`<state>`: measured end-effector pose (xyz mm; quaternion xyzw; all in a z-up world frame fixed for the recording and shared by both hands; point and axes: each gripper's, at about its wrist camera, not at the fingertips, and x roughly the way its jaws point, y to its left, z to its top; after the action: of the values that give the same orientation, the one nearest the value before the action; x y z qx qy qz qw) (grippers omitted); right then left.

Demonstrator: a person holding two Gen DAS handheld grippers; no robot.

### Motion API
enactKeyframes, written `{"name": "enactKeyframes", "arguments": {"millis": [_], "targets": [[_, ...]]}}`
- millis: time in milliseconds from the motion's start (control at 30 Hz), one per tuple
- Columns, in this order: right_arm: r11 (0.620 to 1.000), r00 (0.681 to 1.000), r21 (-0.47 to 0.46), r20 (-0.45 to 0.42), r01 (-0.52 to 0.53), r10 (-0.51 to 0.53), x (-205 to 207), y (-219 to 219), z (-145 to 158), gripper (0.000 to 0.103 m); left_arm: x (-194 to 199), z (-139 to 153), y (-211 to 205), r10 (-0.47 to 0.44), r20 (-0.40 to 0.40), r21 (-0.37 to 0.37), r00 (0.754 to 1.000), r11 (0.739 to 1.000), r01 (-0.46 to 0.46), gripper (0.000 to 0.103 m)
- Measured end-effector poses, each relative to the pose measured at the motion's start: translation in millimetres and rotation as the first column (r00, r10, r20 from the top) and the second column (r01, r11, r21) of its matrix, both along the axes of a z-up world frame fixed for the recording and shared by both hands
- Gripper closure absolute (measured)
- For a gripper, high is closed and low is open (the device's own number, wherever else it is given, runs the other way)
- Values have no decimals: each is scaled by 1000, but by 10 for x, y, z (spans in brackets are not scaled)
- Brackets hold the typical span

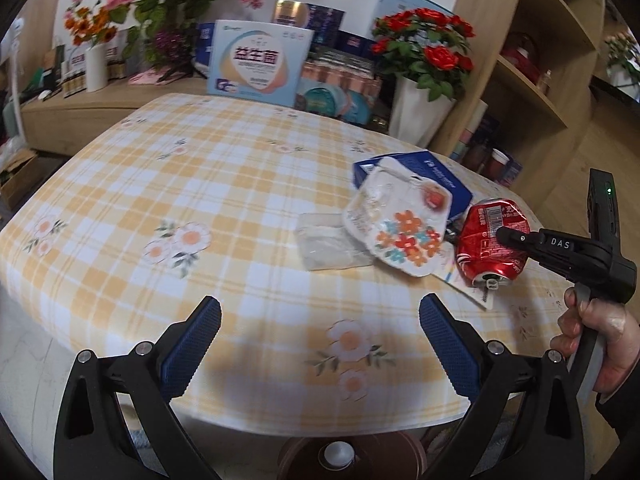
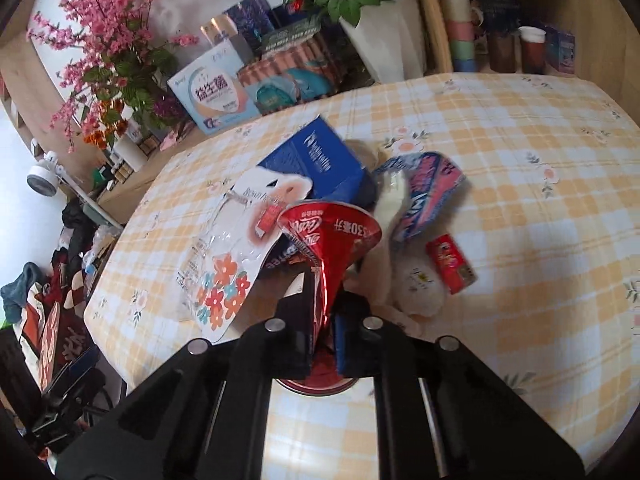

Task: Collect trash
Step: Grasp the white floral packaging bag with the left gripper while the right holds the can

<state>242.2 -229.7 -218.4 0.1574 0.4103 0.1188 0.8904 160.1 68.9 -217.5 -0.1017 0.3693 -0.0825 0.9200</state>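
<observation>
Beside floral wrapper [image 2: 224, 276] and blue box [image 2: 316, 164], right gripper [image 2: 326, 308] clamping crushed can [image 2: 332, 240]; left gripper [image 1: 320, 320] spread.

One crushed red can [image 2: 328, 240], one blue box [image 2: 316, 164], two wrappers [image 2: 224, 264], one small red tube [image 2: 450, 264]

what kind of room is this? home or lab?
Most likely a lived-in home room. A checked floral tablecloth covers the table, vases of artificial flowers stand behind it, wooden shelves hold household items, and clothes lie piled on the floor.
</observation>
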Motion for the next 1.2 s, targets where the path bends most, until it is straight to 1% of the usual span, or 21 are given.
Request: {"name": "enactKeyframes", "arguments": {"millis": [100, 233, 300, 367, 433, 533, 600, 700, 733, 800, 900, 1033, 1200], "targets": [[999, 999, 53, 36, 14, -16, -91, -135, 48, 92, 131, 14, -188, -52, -2, 23, 999, 998, 52, 6], [994, 994, 96, 88, 53, -61, -272, -292, 100, 92, 307, 20, -394, -129, -6, 16, 992, 992, 129, 6], [988, 989, 126, 104, 90, -103, -385, -421, 102, 92, 424, 59, -514, -175, 11, 47, 985, 984, 174, 6], [978, 983, 163, 107, 130, -148, -486, -555, 74, 92, 544, 98, -625, -215, 27, 85, 976, 974, 212, 6], [964, 978, 204, 87, 169, -190, -602, -703, 4, 92, 714, 129, -744, -262, 32, 118, 965, 959, 257, 6], [955, 975, 225, 69, 191, -211, -683, -829, -69, 92, 948, 118, -881, -310, 22, 140, 951, 943, 304, 8], [948, 972, 245, 62, 205, -227, -727, -909, -94, 92, 1085, 72, -956, -310, 2, 155, 951, 939, 306, 12], [947, 971, 249, 69, 203, -227, -775, -960, -87, 92, 1272, -12, -1002, -297, -27, 161, 955, 941, 297, 15], [949, 972, 245, 75, 199, -223, -786, -968, -78, 92, 1326, -38, -1010, -294, -35, 163, 955, 941, 295, 19], [951, 972, 243, 84, 192, -217, -799, -986, -67, 92, 1410, -83, -1015, -286, -54, 177, 957, 940, 291, 24], [951, 973, 250, 92, 184, -213, -799, -1005, -76, 92, 1490, -133, -998, -277, -70, 193, 958, 939, 285, 24], [942, 972, 275, 81, 191, -221, -789, -1038, -130, 92, 1520, -184, -1006, -302, -87, 215, 949, 925, 314, 24], [940, 973, 282, 71, 192, -220, -790, -1039, -163, 92, 1585, -234, -1041, -326, -112, 229, 939, 911, 344, 25]]}}
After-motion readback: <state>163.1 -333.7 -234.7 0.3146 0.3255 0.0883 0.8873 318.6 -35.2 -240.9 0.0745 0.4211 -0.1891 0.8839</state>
